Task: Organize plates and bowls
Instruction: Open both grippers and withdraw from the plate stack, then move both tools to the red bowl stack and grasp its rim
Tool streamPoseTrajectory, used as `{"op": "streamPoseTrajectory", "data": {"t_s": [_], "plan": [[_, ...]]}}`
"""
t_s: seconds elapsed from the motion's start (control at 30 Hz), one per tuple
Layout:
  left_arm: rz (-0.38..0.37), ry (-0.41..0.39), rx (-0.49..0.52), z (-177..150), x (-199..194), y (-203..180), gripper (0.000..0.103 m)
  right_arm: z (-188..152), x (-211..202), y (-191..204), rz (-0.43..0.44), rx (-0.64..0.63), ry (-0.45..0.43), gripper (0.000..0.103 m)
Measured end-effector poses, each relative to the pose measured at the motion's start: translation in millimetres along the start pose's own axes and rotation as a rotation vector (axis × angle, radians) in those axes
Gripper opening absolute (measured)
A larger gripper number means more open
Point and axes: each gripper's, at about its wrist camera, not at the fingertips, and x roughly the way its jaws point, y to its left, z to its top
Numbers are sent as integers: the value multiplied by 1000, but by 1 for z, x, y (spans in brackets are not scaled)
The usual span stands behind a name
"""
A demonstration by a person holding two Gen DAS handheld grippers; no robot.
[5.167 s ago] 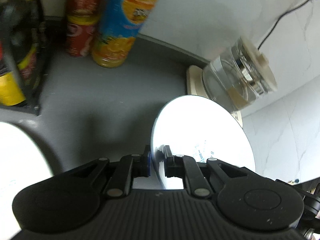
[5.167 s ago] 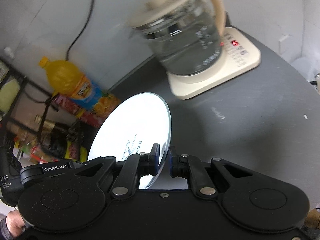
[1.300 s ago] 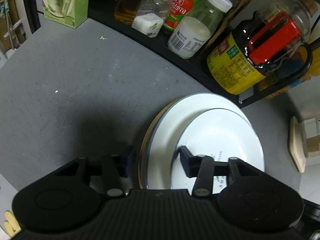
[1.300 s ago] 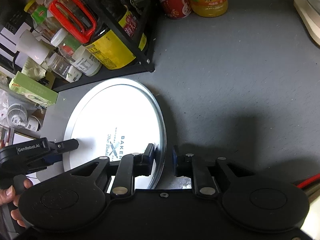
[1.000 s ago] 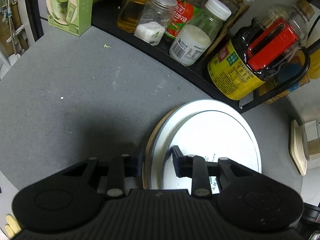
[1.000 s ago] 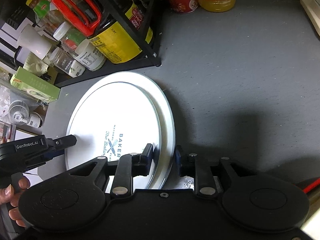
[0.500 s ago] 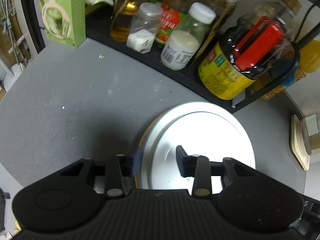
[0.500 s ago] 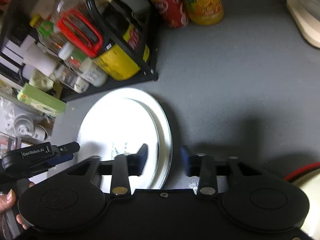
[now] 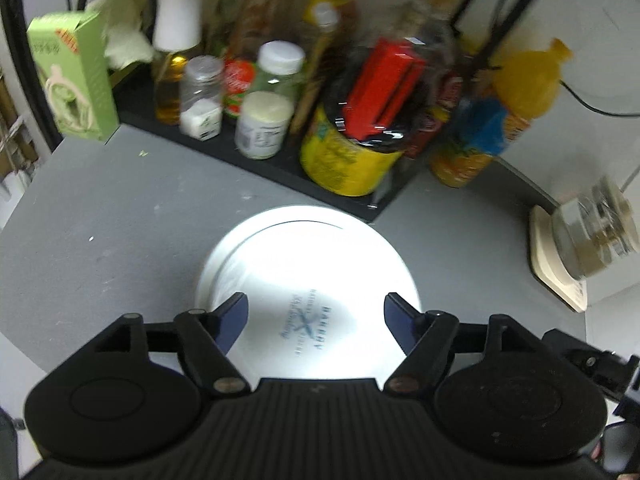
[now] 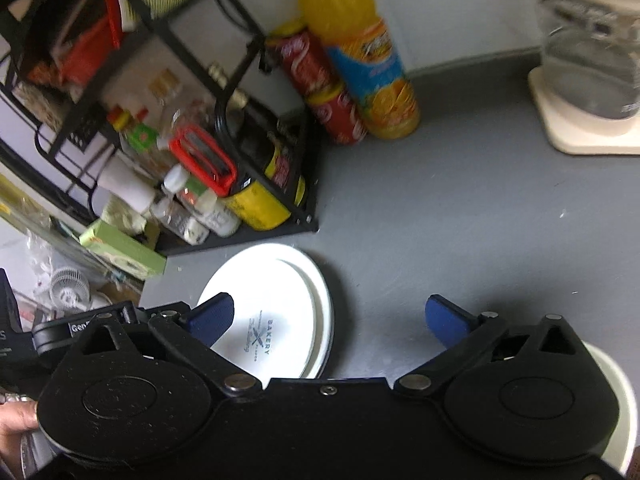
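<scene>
A stack of white plates (image 9: 308, 280) lies flat on the grey counter in front of the black rack; the top plate carries a printed bakery logo. In the right wrist view the same plates (image 10: 276, 304) sit left of centre. My left gripper (image 9: 316, 308) hangs open above the near side of the stack, fingers wide apart, nothing between them. My right gripper (image 10: 328, 316) is open too, raised over the stack's right rim and the bare counter beside it. A pale bowl rim (image 10: 616, 392) shows at the bottom right, mostly hidden by the gripper body.
A black rack (image 9: 280, 160) with jars, bottles and a yellow jug stands right behind the plates. An orange juice bottle (image 10: 360, 52) and red cans (image 10: 320, 84) stand beside it. A glass kettle on a cream base (image 10: 588, 128) sits far right. A hand (image 10: 16, 420) shows at bottom left.
Both grippers have let go of their plates, which now lie on the stack. Both have opened wide and pulled up and back, so more of the rack and counter shows.
</scene>
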Motion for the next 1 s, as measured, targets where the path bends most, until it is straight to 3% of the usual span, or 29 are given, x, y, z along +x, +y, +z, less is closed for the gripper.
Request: {"op": "streamPoseTrajectory", "data": {"t_s": [0.2, 0.6, 1.0], "plan": [[-52, 11, 63, -11, -8, -36, 75, -3, -38, -24, -26, 20, -65, 103], [-145, 91, 167, -49, -5, -92, 75, -36, -83, -77, -102, 105, -96, 103], [-206, 206, 275, -88, 26, -137, 75, -78, -95, -124, -165, 248, -76, 101]]}}
